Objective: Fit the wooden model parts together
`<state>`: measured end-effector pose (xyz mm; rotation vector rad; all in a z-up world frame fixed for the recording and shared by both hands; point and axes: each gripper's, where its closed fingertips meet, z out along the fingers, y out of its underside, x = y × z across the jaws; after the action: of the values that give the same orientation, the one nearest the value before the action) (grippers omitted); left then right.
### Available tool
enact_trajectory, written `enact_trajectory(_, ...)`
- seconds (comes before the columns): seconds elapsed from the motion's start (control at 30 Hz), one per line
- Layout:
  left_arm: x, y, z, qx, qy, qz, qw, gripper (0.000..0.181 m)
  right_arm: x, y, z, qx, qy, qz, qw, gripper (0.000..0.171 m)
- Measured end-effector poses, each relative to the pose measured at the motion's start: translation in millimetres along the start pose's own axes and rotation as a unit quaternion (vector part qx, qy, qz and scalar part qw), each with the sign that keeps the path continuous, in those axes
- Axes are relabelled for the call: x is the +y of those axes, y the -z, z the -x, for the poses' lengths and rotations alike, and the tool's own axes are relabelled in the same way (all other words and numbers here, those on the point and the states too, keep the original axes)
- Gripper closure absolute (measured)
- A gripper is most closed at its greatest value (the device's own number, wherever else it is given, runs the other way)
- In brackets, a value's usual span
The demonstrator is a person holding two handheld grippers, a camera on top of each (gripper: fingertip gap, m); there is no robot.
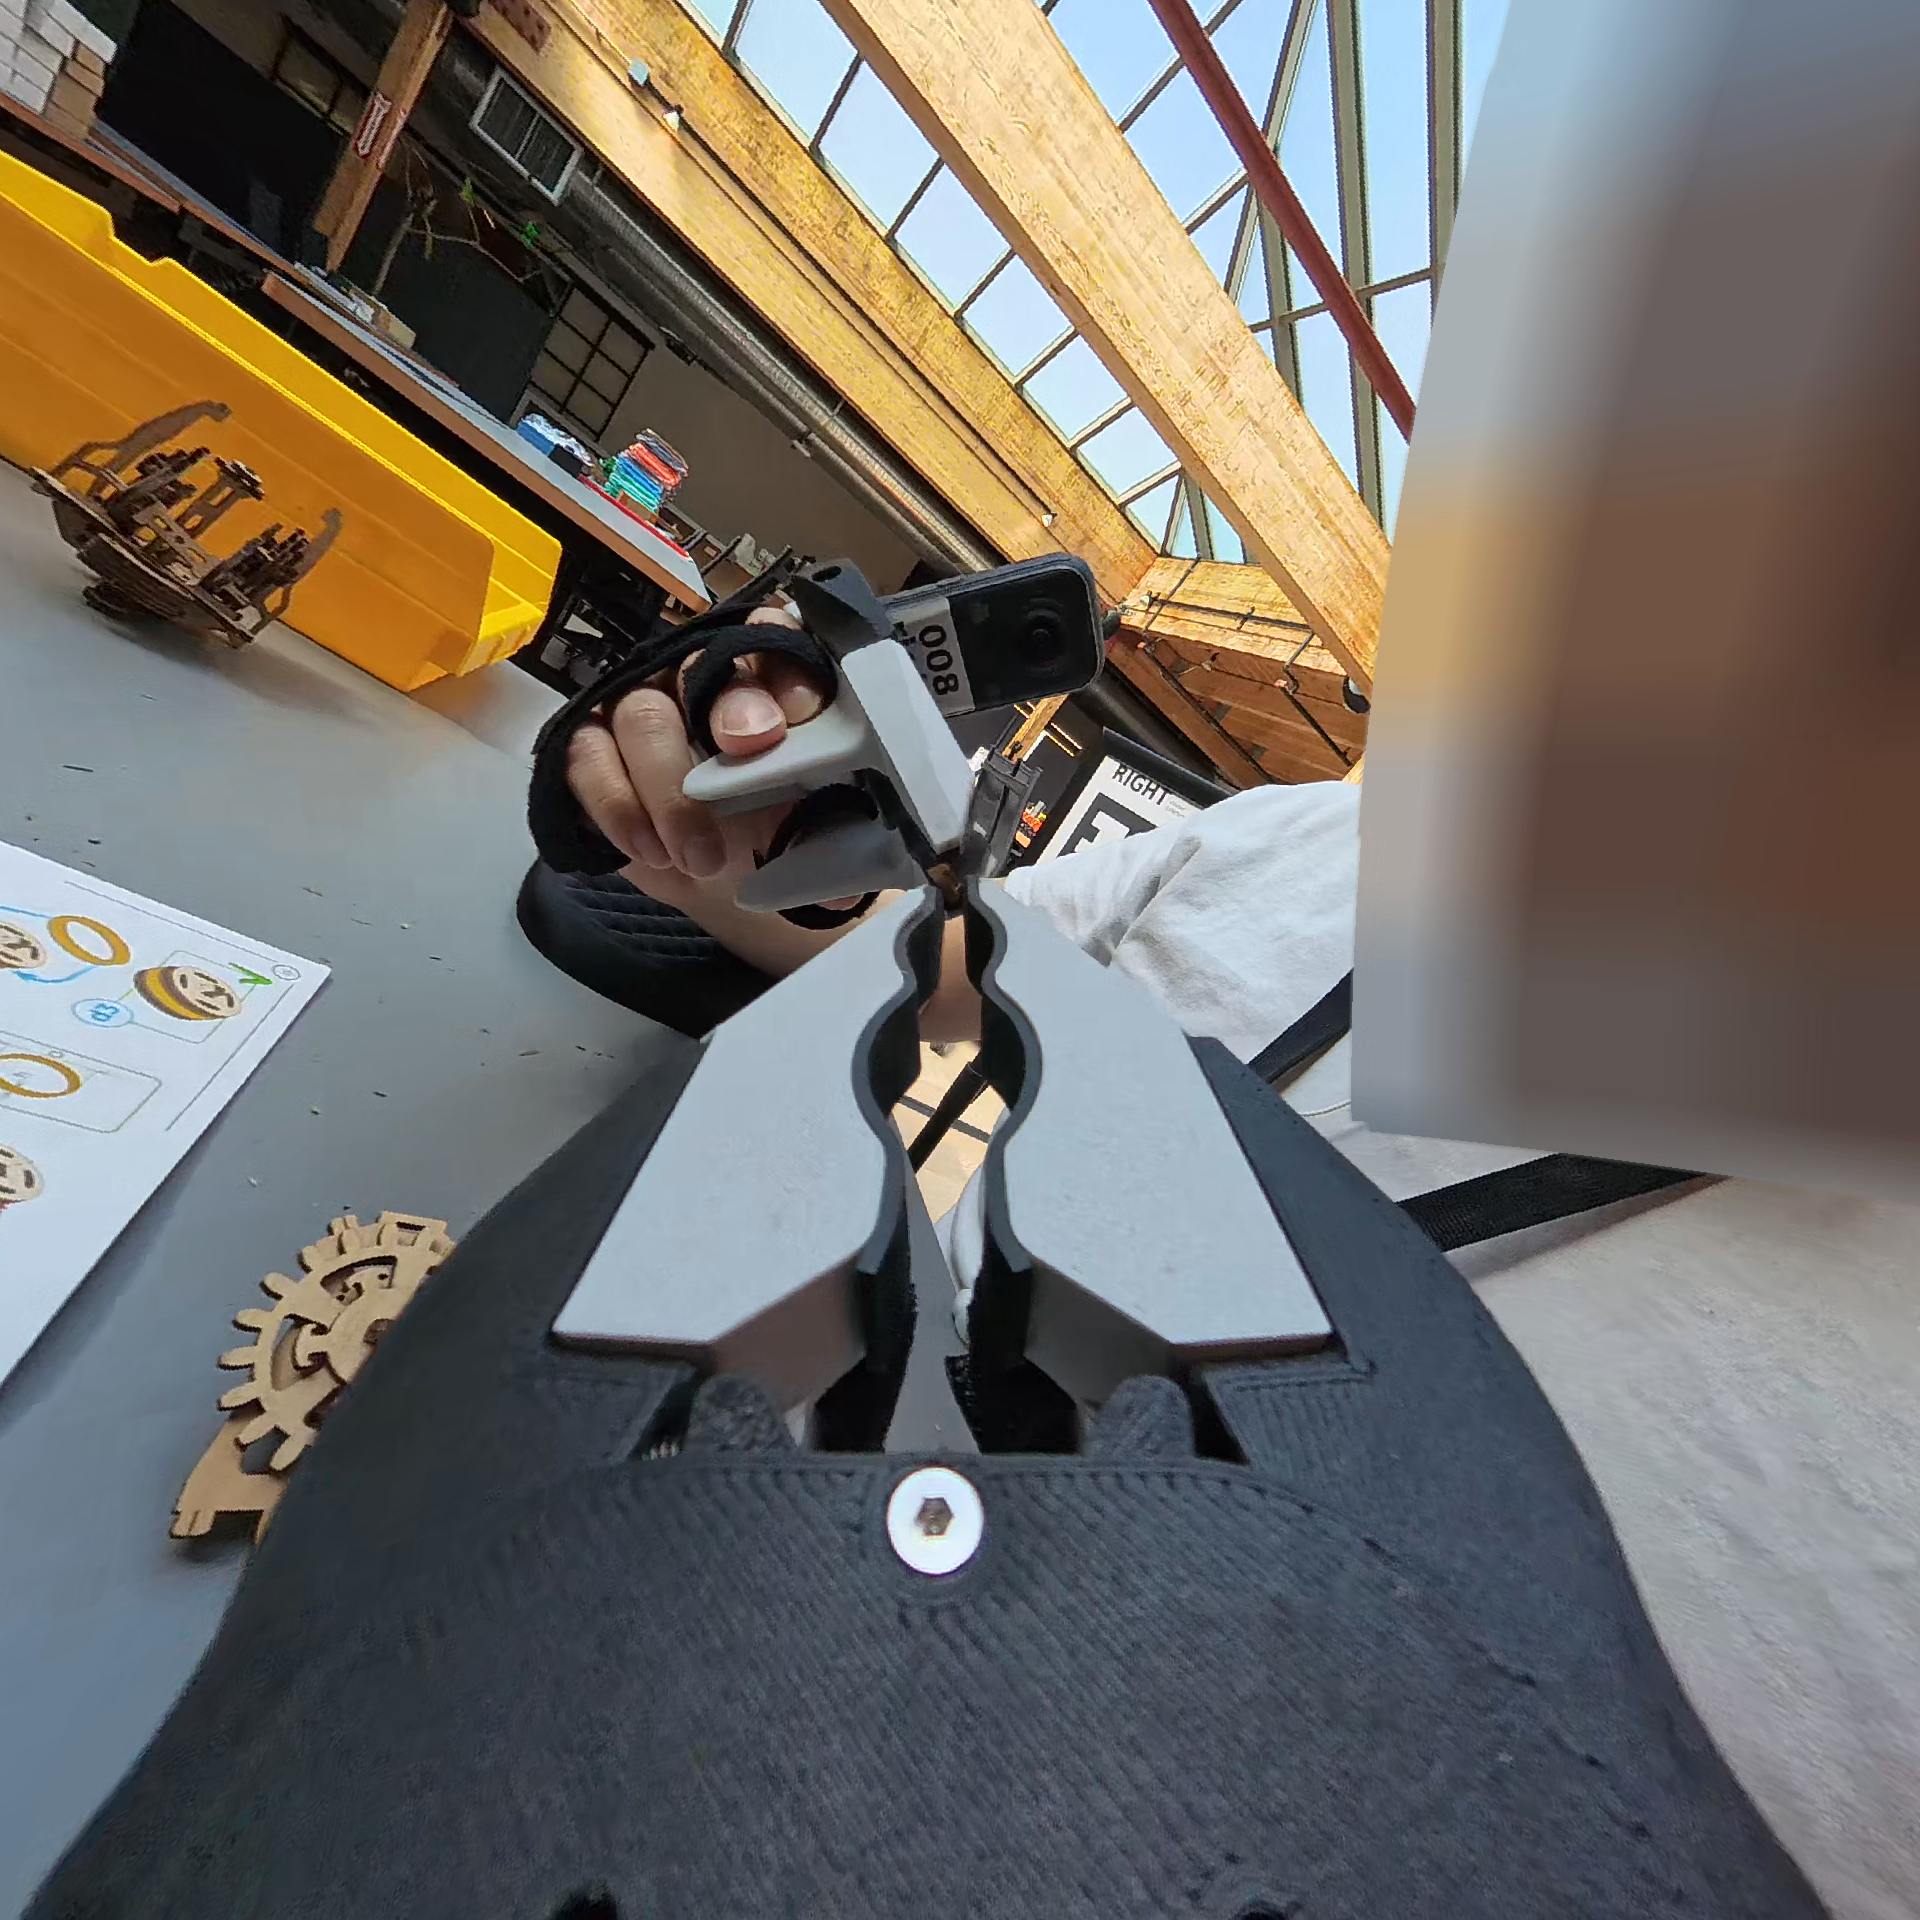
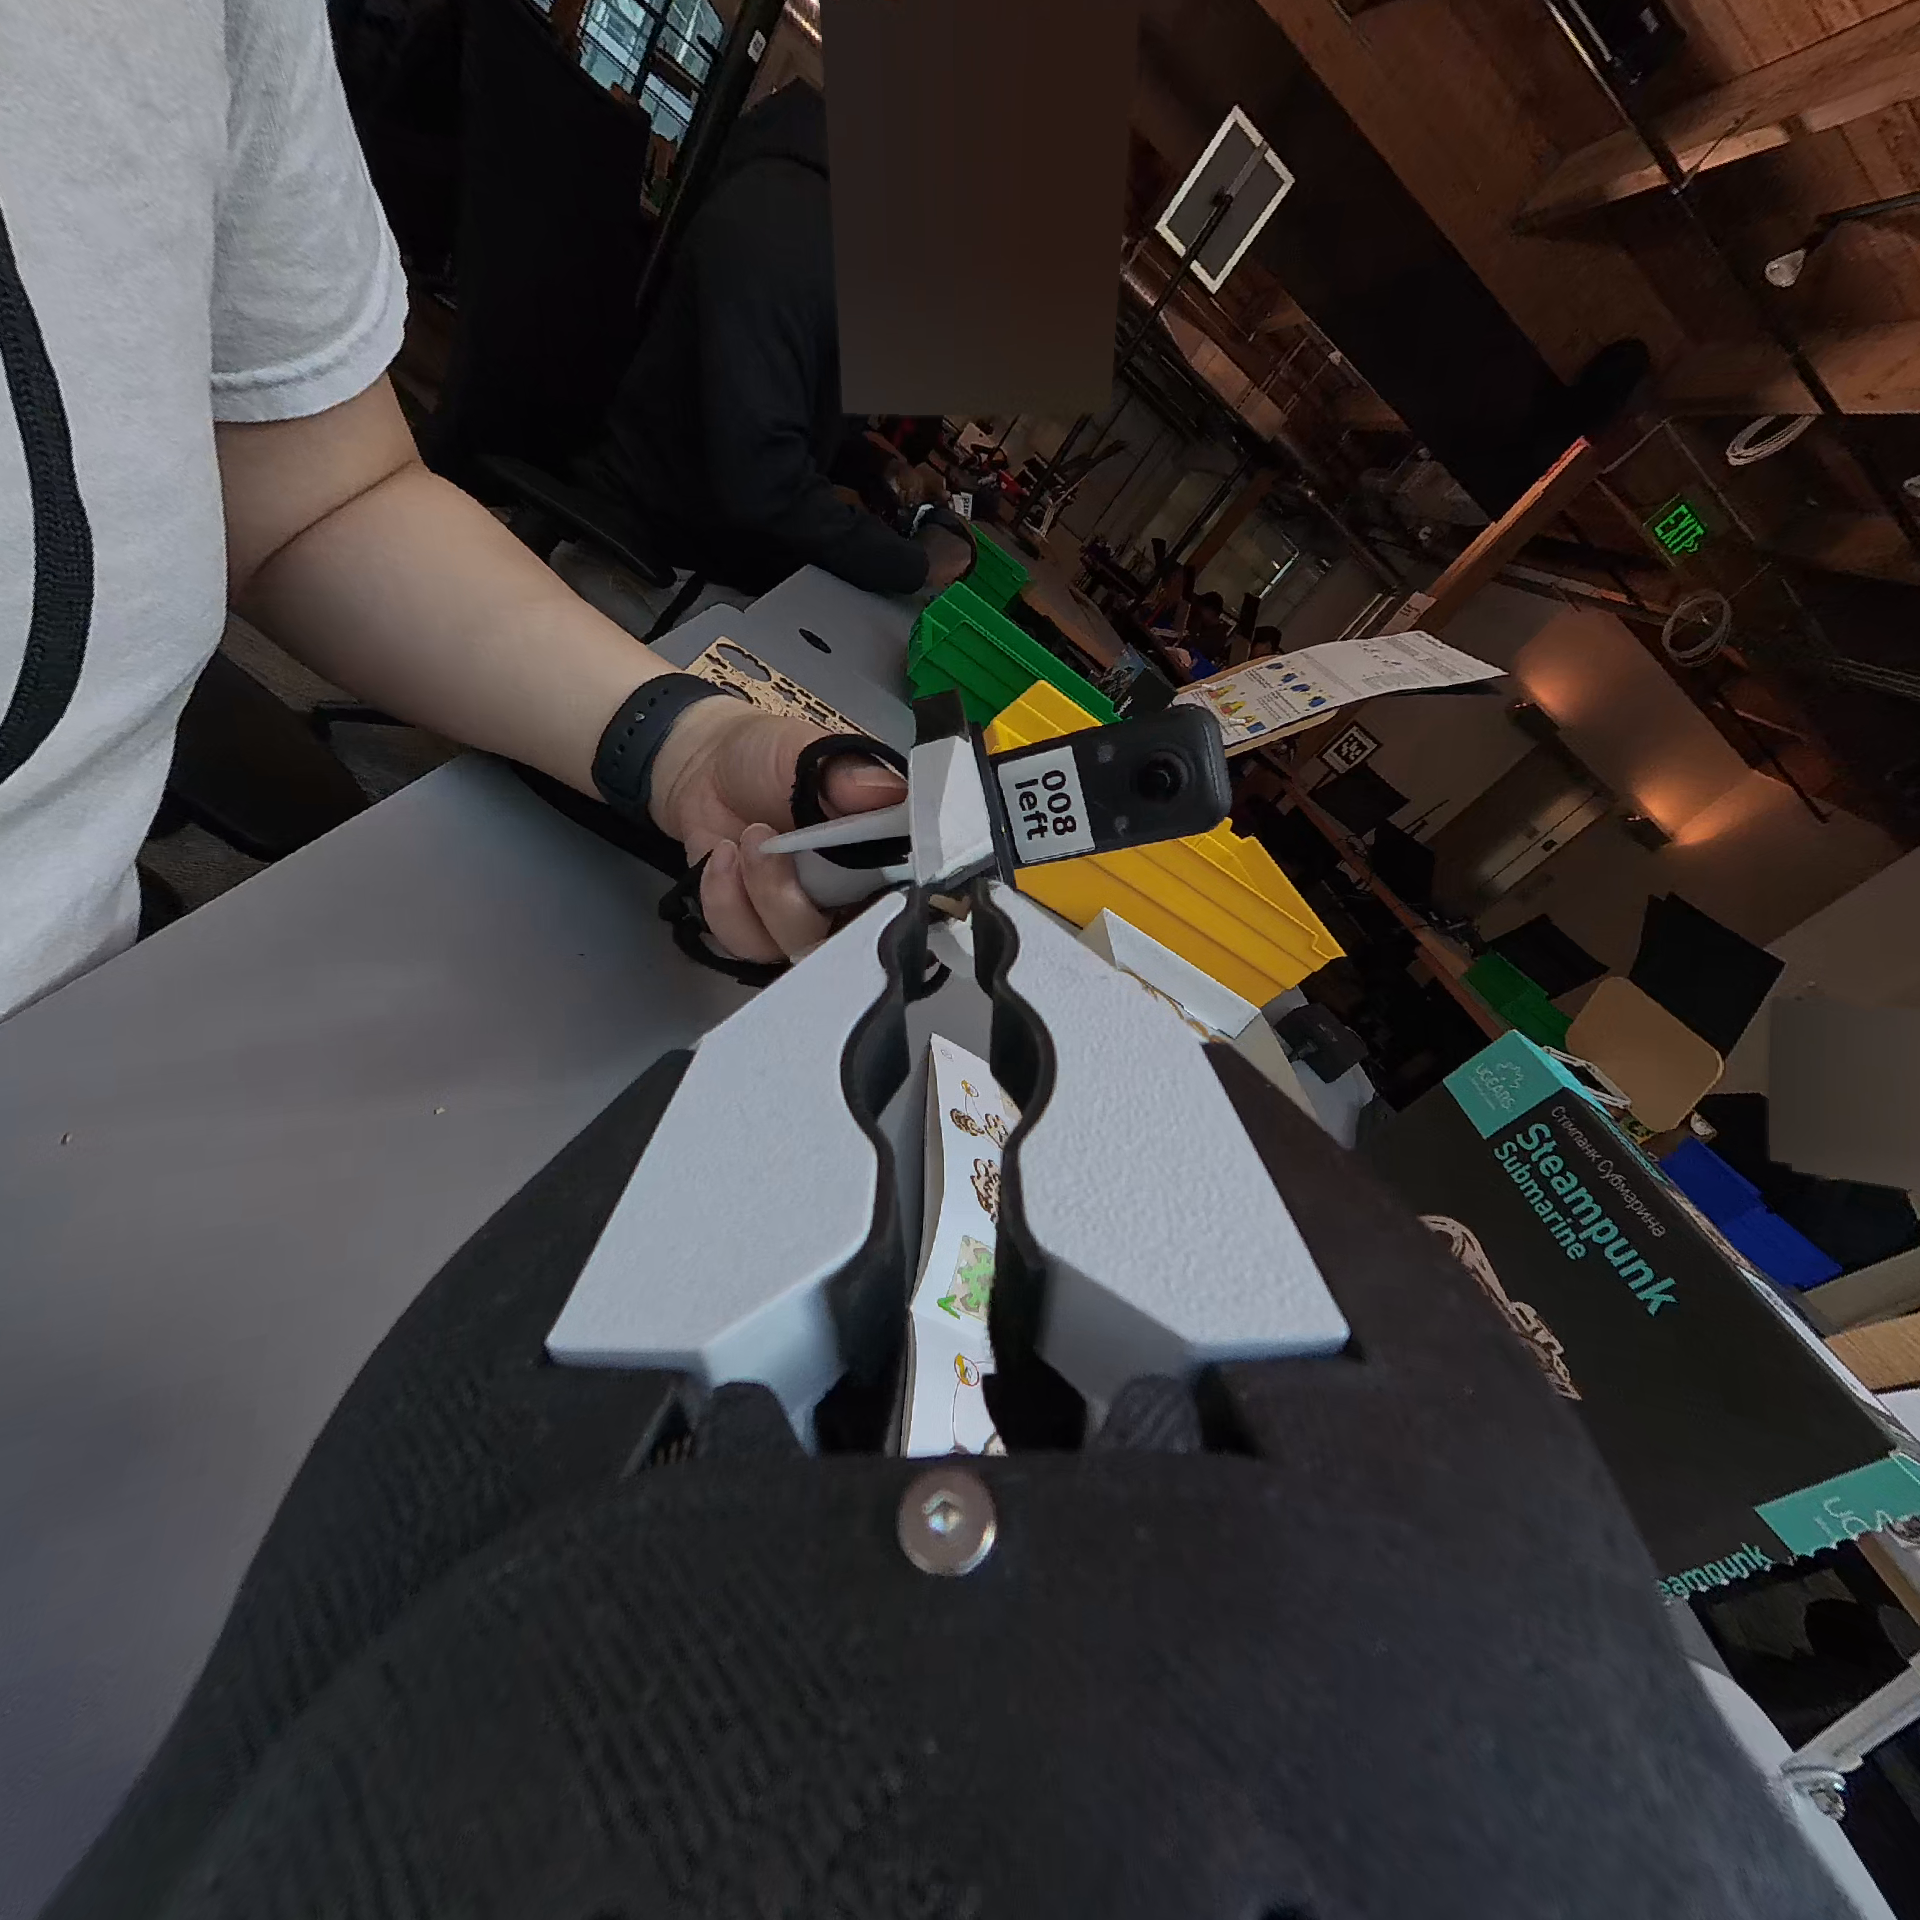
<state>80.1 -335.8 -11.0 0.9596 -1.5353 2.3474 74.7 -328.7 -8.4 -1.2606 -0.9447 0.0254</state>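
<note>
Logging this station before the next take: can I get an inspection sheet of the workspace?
Surface: grey table, small specks on it.
Job's things: wooden gear piece and instruction sheet near the table edge; assembled wooden model farther off; tiny wooden part pinched between both tips.
Clutter: yellow bin, kit box.
Grippers: left gripper and right gripper meet tip to tip, both shut on the part.
Cables: nothing seen.
Surroundings: skylights, timber beams, other workbenches.
</note>
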Motion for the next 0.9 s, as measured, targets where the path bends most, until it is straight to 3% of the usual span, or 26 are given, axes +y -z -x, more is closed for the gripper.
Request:
enact_trajectory(0.17, -2, 6, 20, -0.088, -0.051, 0.005, 0.995, 0.181, 17, 2, -9, 0.015, -0.020, 0.054, 0.998, 0.155)
enact_trajectory(0.27, -2, 14, 41, -0.193, -0.133, 0.033, 0.972, 0.181, 27, 4, -16, 0.035, -0.008, 0.110, 0.993, 0.155)
enact_trajectory(0.37, 0, 17, 47, -0.240, -0.185, 0.057, 0.951, 0.181, 44, 5, -18, 0.050, 0.037, 0.189, 0.980, 0.155)
enact_trajectory(0.47, 2, 16, 46, -0.234, -0.177, 0.062, 0.954, 0.181, 56, 1, -11, 0.038, 0.067, 0.231, 0.970, 0.155)
enact_trajectory(0.63, 8, 12, 44, -0.211, -0.155, 0.071, 0.962, 0.181, 55, -3, -3, 0.023, 0.053, 0.218, 0.974, 0.156)
enact_trajectory(0.8, 19, 8, 32, -0.144, -0.086, 0.092, 0.982, 0.181, 33, 4, 7, -0.048, -0.067, 0.133, 0.988, 0.157)
enact_trajectory(0.9, 37, 6, 32, -0.128, -0.053, 0.140, 0.980, 0.181, 29, 13, 14, -0.108, -0.138, 0.103, 0.979, 0.157)
